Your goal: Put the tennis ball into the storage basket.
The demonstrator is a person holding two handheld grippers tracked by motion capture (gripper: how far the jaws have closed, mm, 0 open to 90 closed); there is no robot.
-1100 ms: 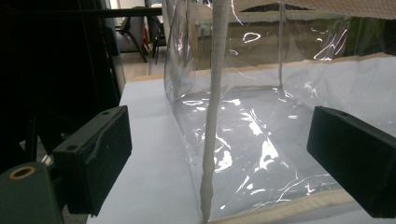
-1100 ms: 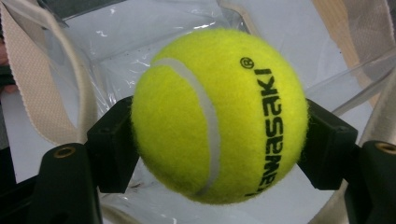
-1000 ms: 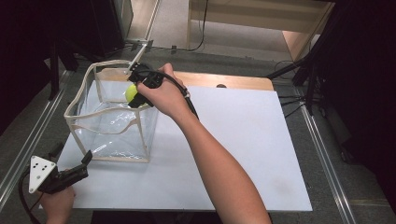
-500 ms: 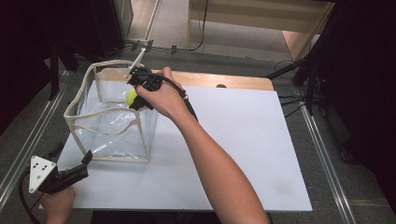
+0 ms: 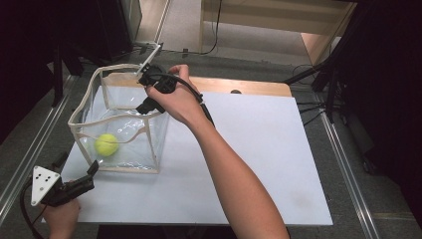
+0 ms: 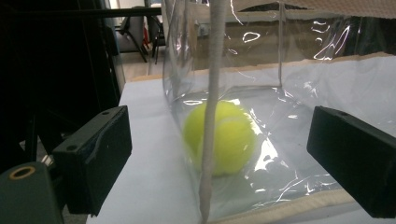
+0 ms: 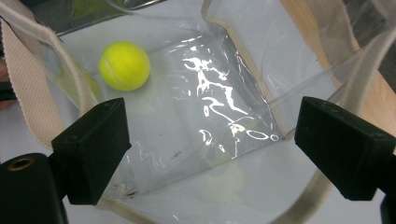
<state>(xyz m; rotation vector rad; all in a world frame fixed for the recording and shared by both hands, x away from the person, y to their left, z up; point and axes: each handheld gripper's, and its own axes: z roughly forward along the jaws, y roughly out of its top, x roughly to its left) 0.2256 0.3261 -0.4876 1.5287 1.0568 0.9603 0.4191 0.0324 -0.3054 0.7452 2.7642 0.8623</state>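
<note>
The yellow tennis ball (image 5: 106,145) lies on the floor of the clear plastic bag (image 5: 154,144), a box-shaped bag with cream fabric trim that stands upright on the white tabletop (image 5: 259,149) near its far left corner, mouth open to the top. Within the bag the ball sits toward the near left corner of the bag's floor. A ball has no long axis to read; the bag's longer side, as far as the high view tells, runs from the near edge of the tabletop toward the far edge.

The high view alone shows both hands at once. The right gripper (image 5: 148,94) is held over the bag's far right rim, pointing down into the mouth, with the person's forearm crossing the tabletop from the near edge. The left gripper (image 5: 82,174) hovers at the near left corner of the tabletop, just outside the bag's near wall, aimed at it.

The left gripper view gives what the high view cannot: a level look through the clear wall, with the ball (image 6: 220,138) resting against the bag's floor just behind a cream corner seam (image 6: 211,116) that cuts across it. Its 2 jaws stand wide apart with nothing between them.

The right gripper view looks straight down into the bag (image 7: 219,140) and shows the ball (image 7: 124,65) resting apart from the walls, with glare on the creased plastic floor. Its 2 jaws are likewise spread wide and empty, above the opening.
</note>
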